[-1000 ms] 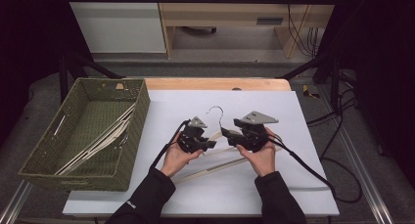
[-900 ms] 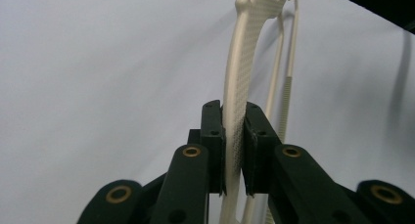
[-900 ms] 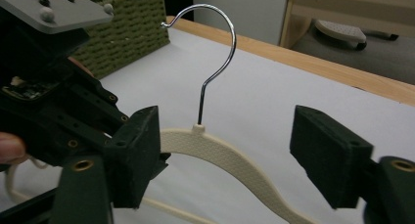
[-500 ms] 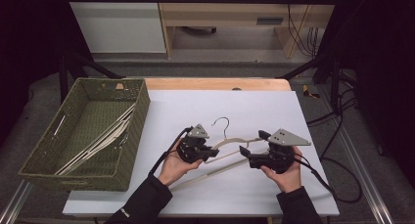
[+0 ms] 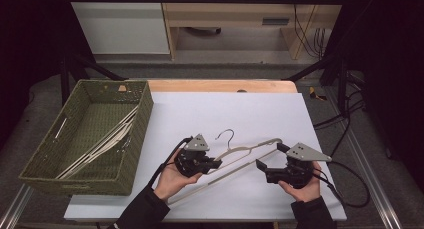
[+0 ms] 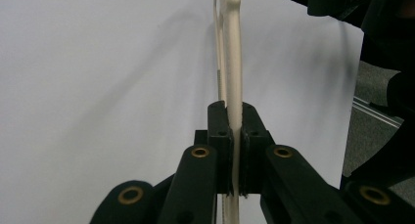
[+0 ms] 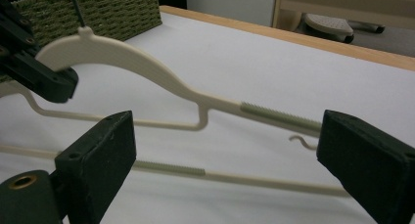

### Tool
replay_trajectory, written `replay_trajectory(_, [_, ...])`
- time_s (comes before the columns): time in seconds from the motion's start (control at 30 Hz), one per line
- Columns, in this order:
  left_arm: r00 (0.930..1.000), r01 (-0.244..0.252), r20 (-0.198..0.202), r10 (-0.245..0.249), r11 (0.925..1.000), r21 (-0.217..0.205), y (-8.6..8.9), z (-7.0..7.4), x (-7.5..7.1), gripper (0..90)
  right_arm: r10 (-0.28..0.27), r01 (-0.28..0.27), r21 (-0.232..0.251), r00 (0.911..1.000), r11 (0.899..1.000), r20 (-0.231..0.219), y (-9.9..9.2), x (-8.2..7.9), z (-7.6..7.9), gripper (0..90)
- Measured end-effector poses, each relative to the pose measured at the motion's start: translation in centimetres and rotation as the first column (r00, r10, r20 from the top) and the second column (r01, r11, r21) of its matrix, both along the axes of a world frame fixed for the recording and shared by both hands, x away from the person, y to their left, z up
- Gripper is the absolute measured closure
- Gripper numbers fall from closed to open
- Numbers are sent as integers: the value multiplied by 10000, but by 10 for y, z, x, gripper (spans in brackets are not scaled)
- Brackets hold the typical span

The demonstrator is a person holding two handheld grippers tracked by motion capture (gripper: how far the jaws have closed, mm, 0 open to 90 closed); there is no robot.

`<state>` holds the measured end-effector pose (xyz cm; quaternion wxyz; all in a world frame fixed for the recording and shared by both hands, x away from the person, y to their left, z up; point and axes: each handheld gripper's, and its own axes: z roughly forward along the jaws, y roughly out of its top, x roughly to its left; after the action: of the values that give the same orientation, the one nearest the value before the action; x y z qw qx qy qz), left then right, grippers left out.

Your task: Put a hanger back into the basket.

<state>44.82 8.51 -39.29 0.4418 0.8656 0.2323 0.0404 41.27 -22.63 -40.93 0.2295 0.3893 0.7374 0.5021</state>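
Your left gripper [image 5: 216,164] is clamped tight on the hanger [image 5: 248,150], its jaws pinching the cream arm near the neck; in the left gripper view the arm [image 6: 233,62] runs straight up toward 12 o'clock from between the closed pads. Your right gripper [image 5: 270,159] has just been opening and now stands wide, with its two pads [image 7: 98,160] either side of the hanger's far arm but off it, gripping nothing. In the high view the hanger sits over the white table [image 5: 210,109] between your two hands, its metal hook [image 5: 228,135] pointing to 12 o'clock and its long bar slanting down toward 8 o'clock. The green basket [image 5: 35,174] lies well apart at 9 o'clock from your left hand [image 5: 172,181], with more hangers inside.
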Motion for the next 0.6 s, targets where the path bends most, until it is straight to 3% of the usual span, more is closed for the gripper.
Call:
replay_trajectory(0.33, [9981,-429,421,447,9982,-414,26,30,-7,863,-217,215,117,9997,9997,141,-10,-6,2,73])
replay_trajectory(0.6, [9921,-586,1104,602,9981,-171,49,62,-13,863,-320,316,213,9993,9993,183,-16,-8,1,69])
